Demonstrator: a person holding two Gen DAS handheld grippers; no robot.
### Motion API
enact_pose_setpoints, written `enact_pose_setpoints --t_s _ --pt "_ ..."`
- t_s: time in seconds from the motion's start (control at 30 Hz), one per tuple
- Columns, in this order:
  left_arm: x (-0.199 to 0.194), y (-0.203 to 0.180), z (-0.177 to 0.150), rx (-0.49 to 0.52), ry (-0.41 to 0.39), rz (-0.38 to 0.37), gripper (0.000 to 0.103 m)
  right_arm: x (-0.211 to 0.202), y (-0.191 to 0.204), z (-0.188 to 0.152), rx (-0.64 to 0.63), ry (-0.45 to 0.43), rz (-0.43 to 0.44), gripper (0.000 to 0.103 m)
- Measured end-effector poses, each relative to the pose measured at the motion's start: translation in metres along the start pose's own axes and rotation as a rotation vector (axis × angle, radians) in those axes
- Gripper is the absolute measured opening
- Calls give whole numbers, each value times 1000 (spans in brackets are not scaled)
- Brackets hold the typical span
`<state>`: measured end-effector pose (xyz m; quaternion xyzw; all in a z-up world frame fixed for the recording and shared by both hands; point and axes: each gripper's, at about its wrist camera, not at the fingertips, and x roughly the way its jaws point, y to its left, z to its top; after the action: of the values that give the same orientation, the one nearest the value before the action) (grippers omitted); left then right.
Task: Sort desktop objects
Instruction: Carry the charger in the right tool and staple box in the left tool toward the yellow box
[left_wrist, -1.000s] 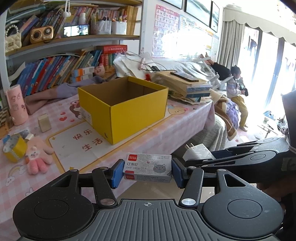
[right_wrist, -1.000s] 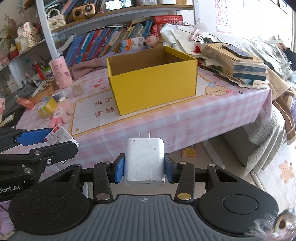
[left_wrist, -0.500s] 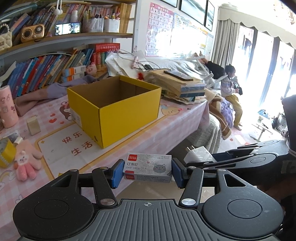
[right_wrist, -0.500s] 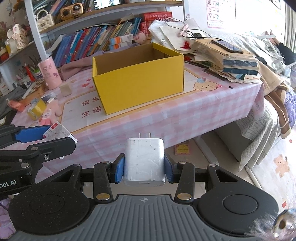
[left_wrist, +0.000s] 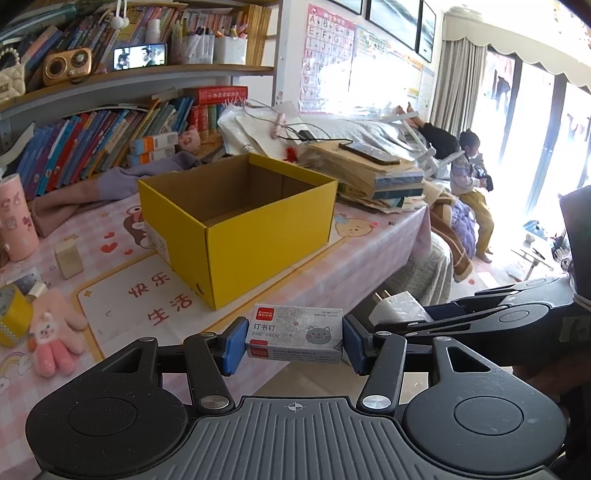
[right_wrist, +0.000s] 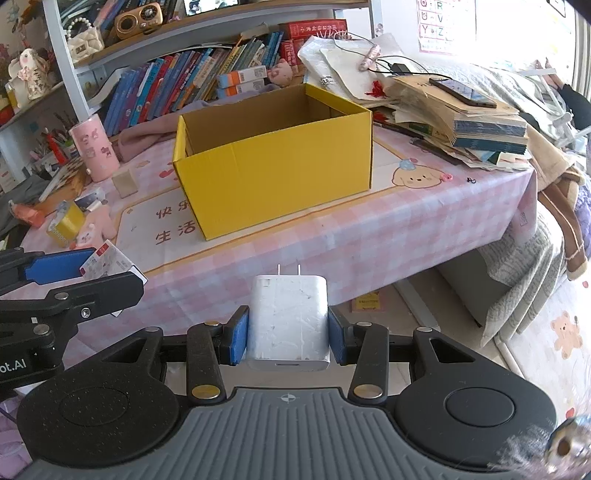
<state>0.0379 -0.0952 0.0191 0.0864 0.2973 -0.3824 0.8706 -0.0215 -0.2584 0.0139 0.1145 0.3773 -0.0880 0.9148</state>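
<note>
Nearest, the left gripper (left_wrist: 293, 341) is clamped on a box of staples (left_wrist: 294, 339), its blue pads pressing both short ends, and the box hangs off the table's near edge, not over the cloth. Beside it the right gripper (right_wrist: 287, 334) grips a white charger plug (right_wrist: 287, 321) by its flanks, prongs pointing ahead toward the table. Both loads sit squarely between their fingers, so the pickups look finished; the drops remain. Farther in, the yellow box (left_wrist: 236, 218) stands open near the middle of the table (right_wrist: 369, 236), and what shows of its inside looks bare. Toward the left edge a pink glove (left_wrist: 55, 336), a yellow tape roll (left_wrist: 13, 319) and a small beige block (left_wrist: 68, 256) lie unsorted, probably next.
</note>
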Motion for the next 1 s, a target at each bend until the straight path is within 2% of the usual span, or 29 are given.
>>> enact_pose_setpoints --t_s 0.23,0.57,1.0 --pt "17 -1 14 -4 -26 12 54 13 -11 14 -1 -9 10 40" --pt "41 3 53 -67 -63 50 54 33 -34 64 -38 -54 32 40" --pt "75 2 111 -96 -107 149 54 58 -61 153 -111 -148 171 40"
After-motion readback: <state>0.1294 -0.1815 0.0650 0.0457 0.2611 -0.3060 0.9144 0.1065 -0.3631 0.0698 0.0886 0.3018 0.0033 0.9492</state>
